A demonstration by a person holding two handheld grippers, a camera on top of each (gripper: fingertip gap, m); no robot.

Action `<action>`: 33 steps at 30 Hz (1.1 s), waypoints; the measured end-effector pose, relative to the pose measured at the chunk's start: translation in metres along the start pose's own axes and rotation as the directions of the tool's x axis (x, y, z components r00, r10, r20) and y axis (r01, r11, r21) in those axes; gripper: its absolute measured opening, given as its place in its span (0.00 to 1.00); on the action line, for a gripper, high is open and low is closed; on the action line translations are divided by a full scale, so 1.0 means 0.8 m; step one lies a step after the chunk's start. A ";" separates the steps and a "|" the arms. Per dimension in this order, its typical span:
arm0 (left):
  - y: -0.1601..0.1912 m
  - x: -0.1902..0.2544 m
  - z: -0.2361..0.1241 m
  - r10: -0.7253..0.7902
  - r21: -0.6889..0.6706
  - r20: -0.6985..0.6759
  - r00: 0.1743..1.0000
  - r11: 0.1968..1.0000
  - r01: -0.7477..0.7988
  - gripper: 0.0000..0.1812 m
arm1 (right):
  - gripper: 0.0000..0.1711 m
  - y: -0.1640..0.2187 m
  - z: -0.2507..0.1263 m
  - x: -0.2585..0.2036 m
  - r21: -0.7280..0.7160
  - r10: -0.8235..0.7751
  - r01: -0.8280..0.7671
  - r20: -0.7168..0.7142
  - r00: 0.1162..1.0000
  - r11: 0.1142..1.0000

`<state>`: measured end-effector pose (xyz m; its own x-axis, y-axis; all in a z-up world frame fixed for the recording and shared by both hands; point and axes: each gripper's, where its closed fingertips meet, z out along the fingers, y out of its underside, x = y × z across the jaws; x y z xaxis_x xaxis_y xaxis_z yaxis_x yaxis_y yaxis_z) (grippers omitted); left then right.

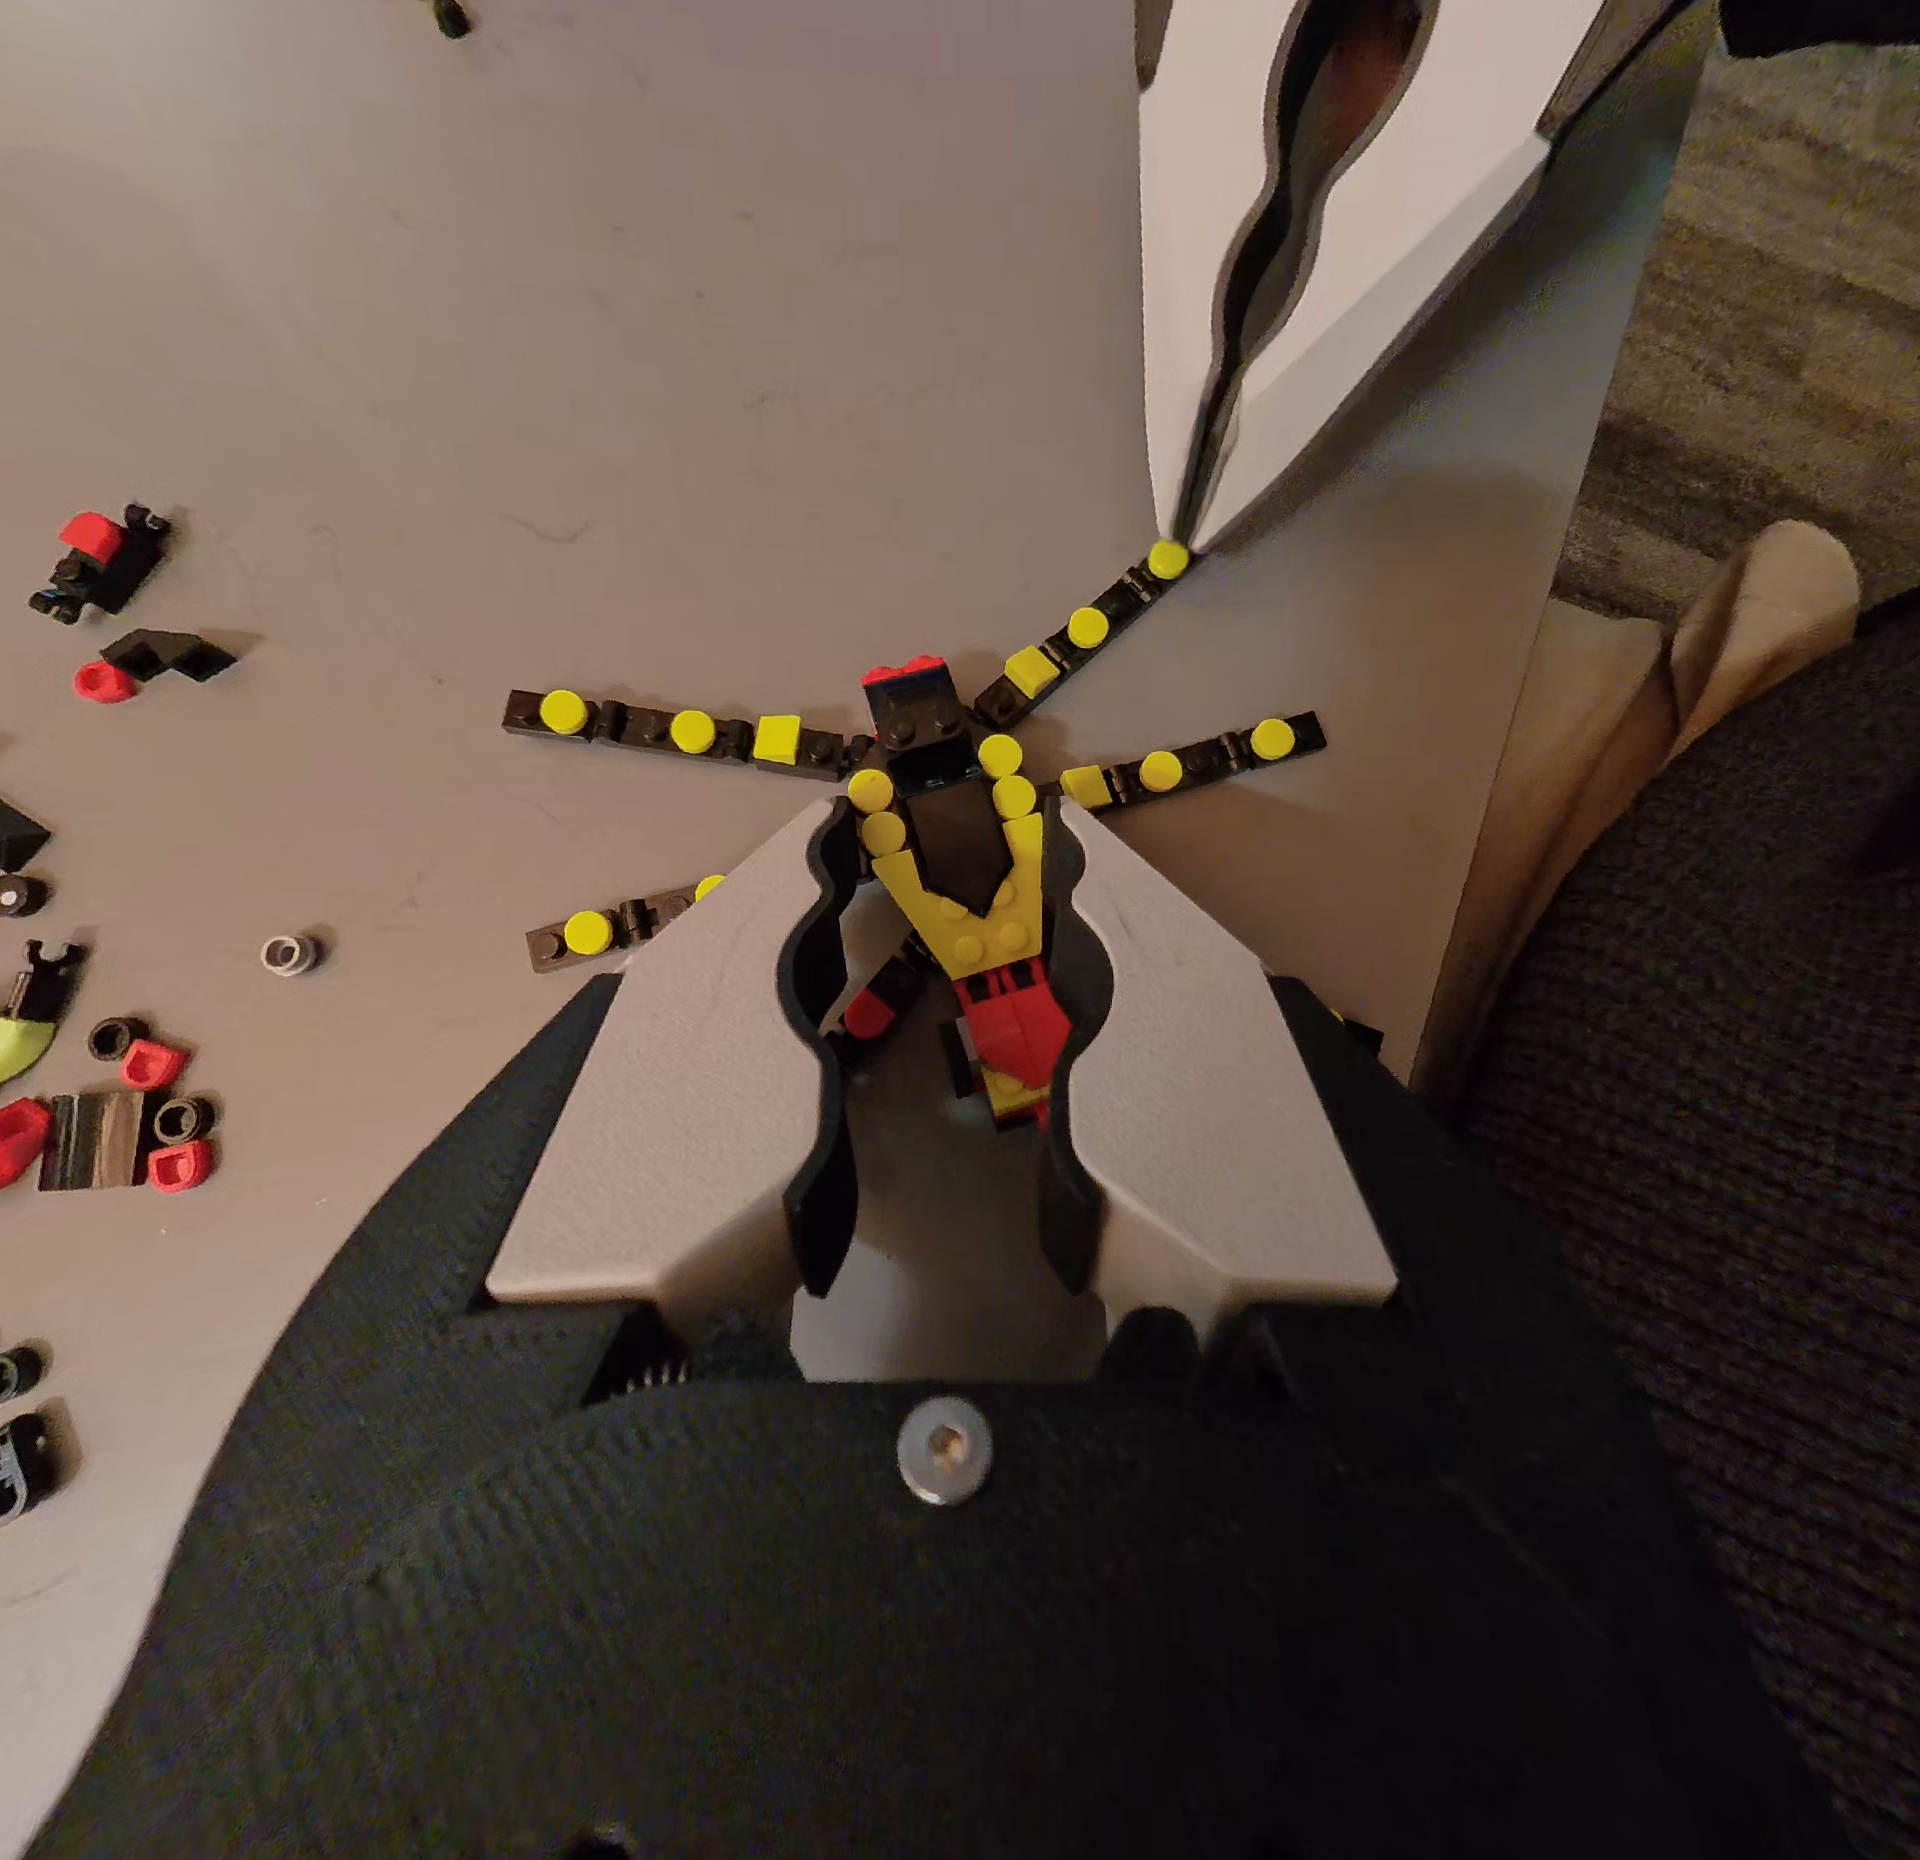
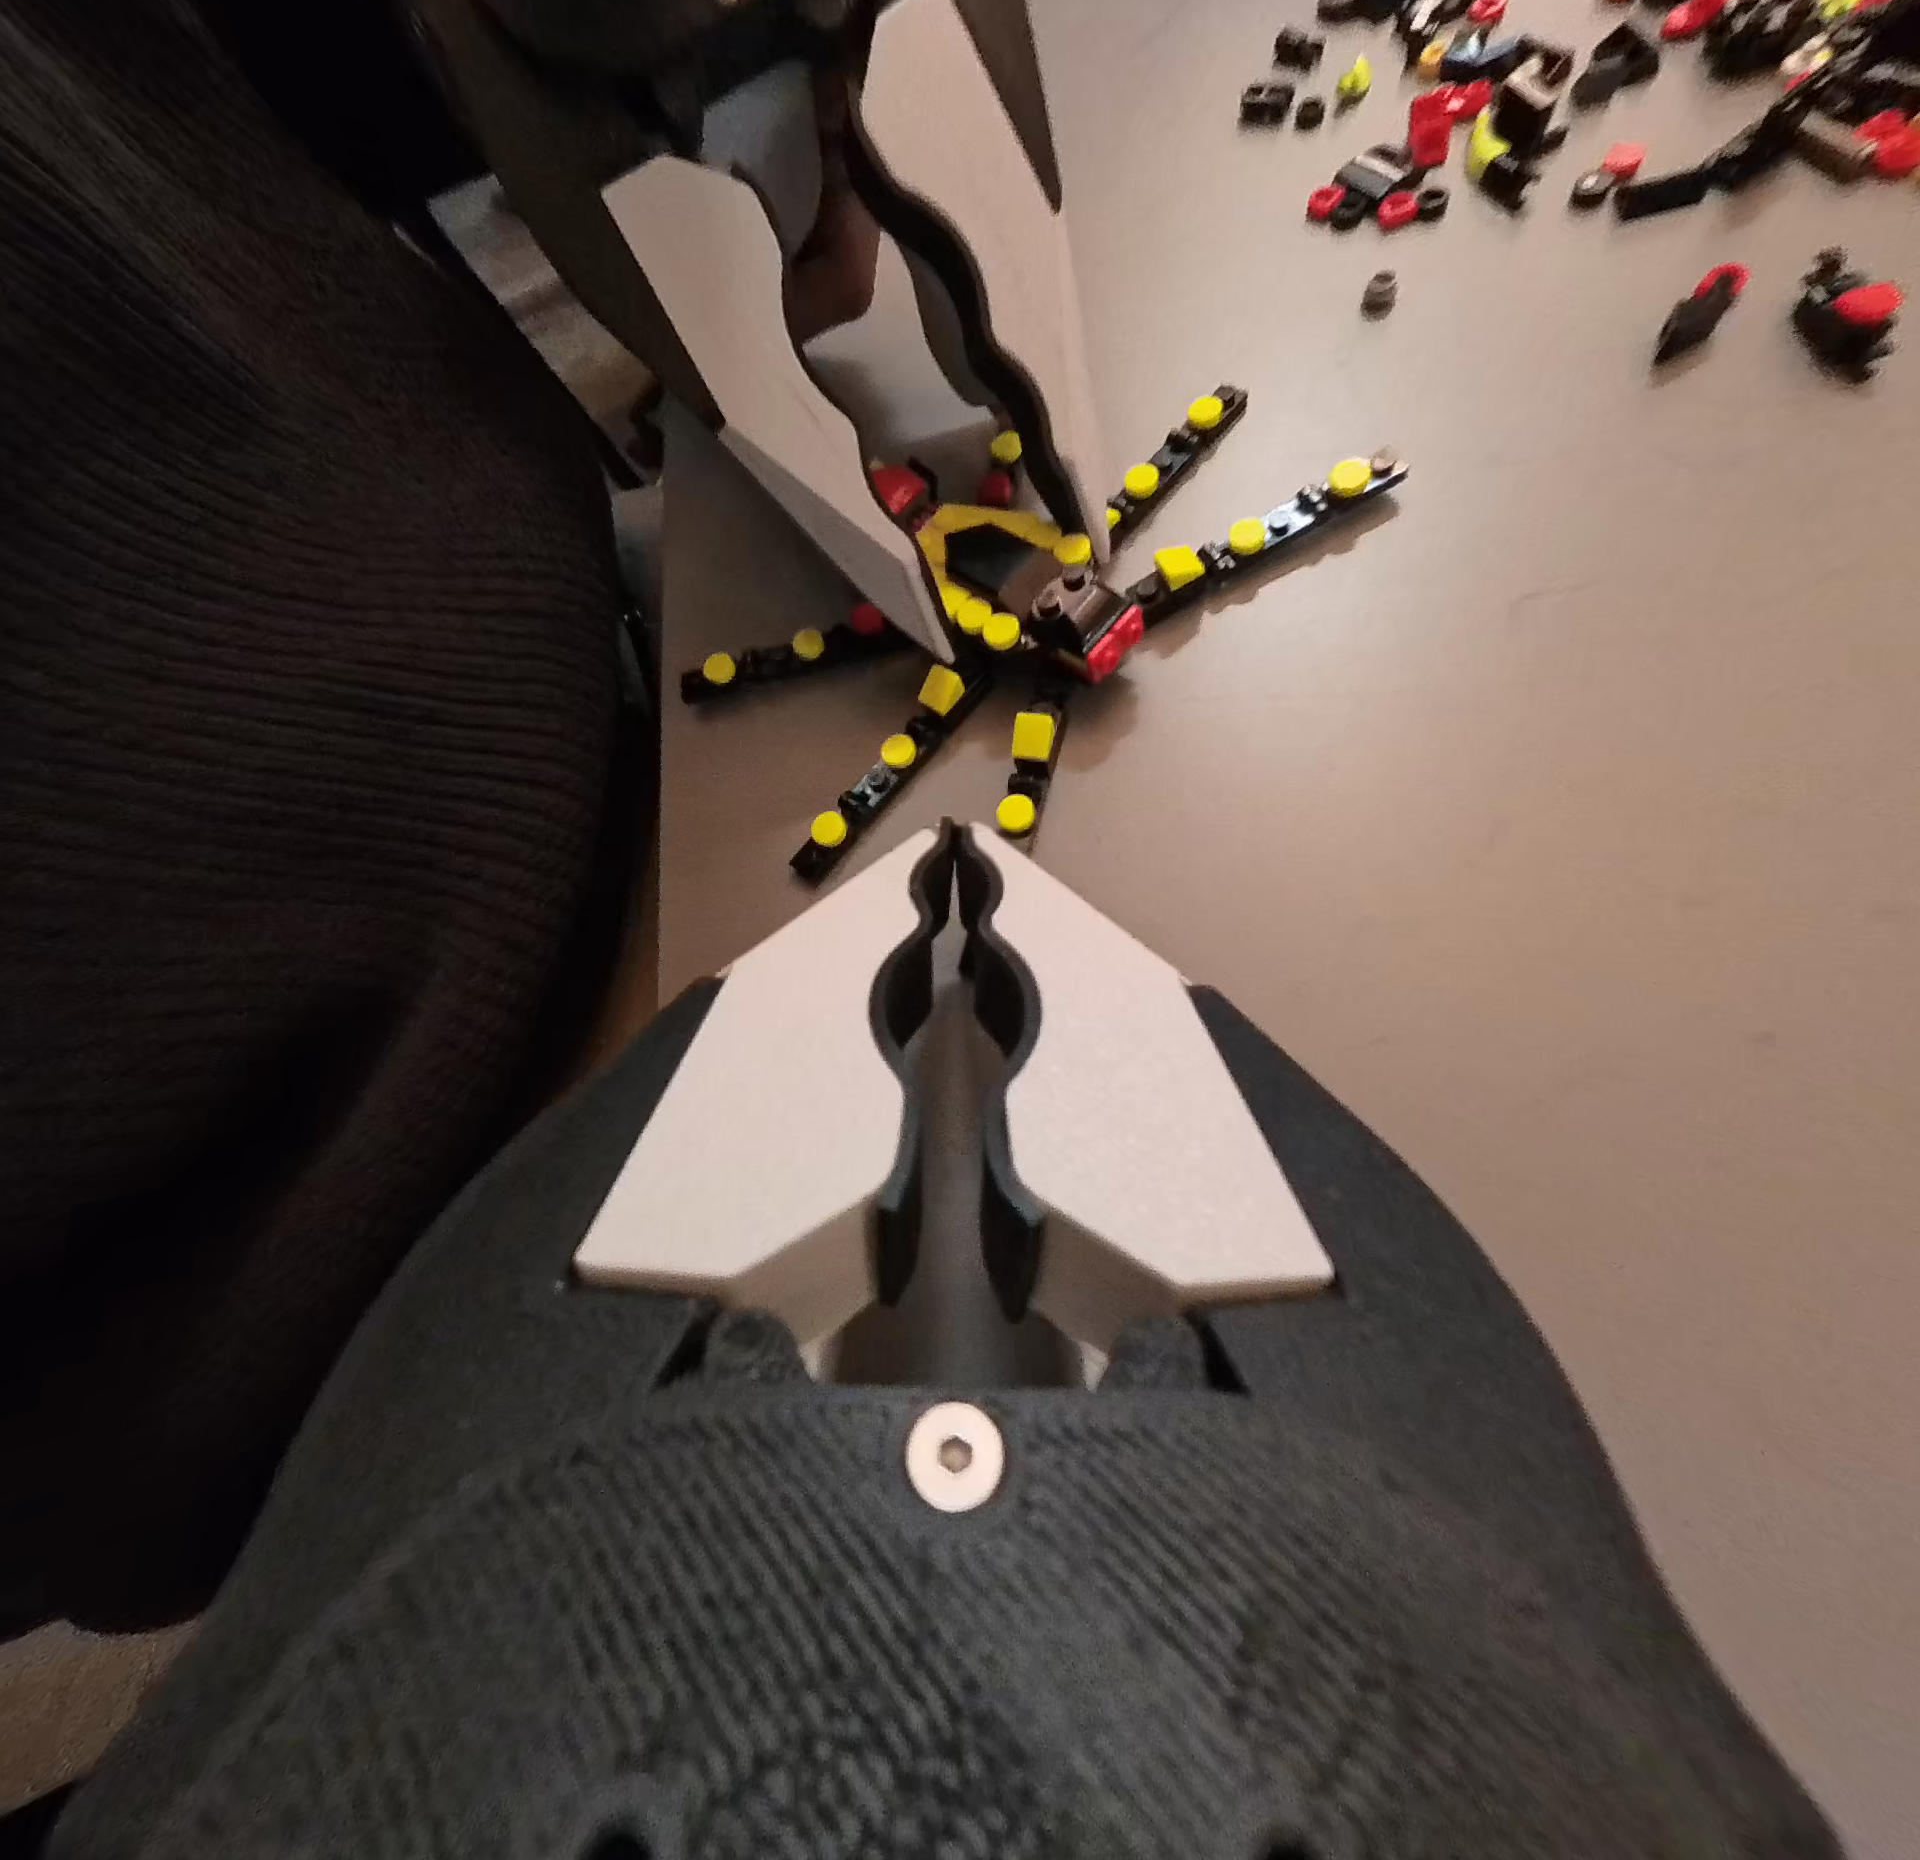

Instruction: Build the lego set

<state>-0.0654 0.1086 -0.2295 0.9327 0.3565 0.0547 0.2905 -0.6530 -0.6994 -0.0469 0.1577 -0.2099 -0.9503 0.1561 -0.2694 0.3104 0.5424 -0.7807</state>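
Note:
A lego spider (image 1: 966, 875) lies on the grey table (image 1: 675, 304). It has a yellow, black and red body and black legs with yellow studs. My left gripper (image 1: 945, 818) is shut on the body, one finger on each side. It also shows in the right wrist view (image 2: 1013, 584) over the spider (image 2: 987, 553). My right gripper (image 2: 951, 839) is shut, its tips at the end of one leg (image 2: 1023, 771). In the left wrist view the right gripper (image 1: 1184, 537) touches that leg's end stud (image 1: 1167, 560). I cannot tell whether it pinches the leg.
Loose red, black and yellow pieces lie at the left (image 1: 125, 1114), shown far right in the right wrist view (image 2: 1558, 96). A small ring piece (image 1: 291, 953) lies alone. The table edge (image 1: 1507, 771) runs close beside the spider. A person's dark knit garment (image 2: 260, 667) is alongside. My right fingertips sit around 6 cm from my left ones.

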 end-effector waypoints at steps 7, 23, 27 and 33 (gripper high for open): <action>0.000 0.000 0.000 -0.011 0.001 -0.008 1.000 1.000 0.011 0.20 | 0.00 -0.009 -0.003 0.012 0.041 -0.004 0.006 -0.046 0.999 0.999; 0.000 0.000 0.000 -0.012 0.005 -0.012 1.000 1.000 0.012 0.20 | 0.00 -0.029 0.016 0.030 0.090 0.014 -0.003 -0.124 0.992 0.996; -0.001 0.000 0.000 -0.017 0.008 -0.011 1.000 1.000 0.017 0.20 | 0.00 -0.029 0.015 0.033 0.090 0.018 -0.006 -0.138 0.990 0.996; -0.009 0.005 -0.010 -0.077 0.038 -0.079 0.994 0.996 0.080 0.27 | 0.00 -0.029 0.014 0.036 0.094 0.021 -0.007 -0.150 0.988 0.996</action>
<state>-0.0619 0.1092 -0.2184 0.9216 0.3518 0.1641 0.3559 -0.5968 -0.7191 -0.0809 0.1406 -0.2060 -0.9365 0.2894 -0.1982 0.3178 0.4612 -0.8284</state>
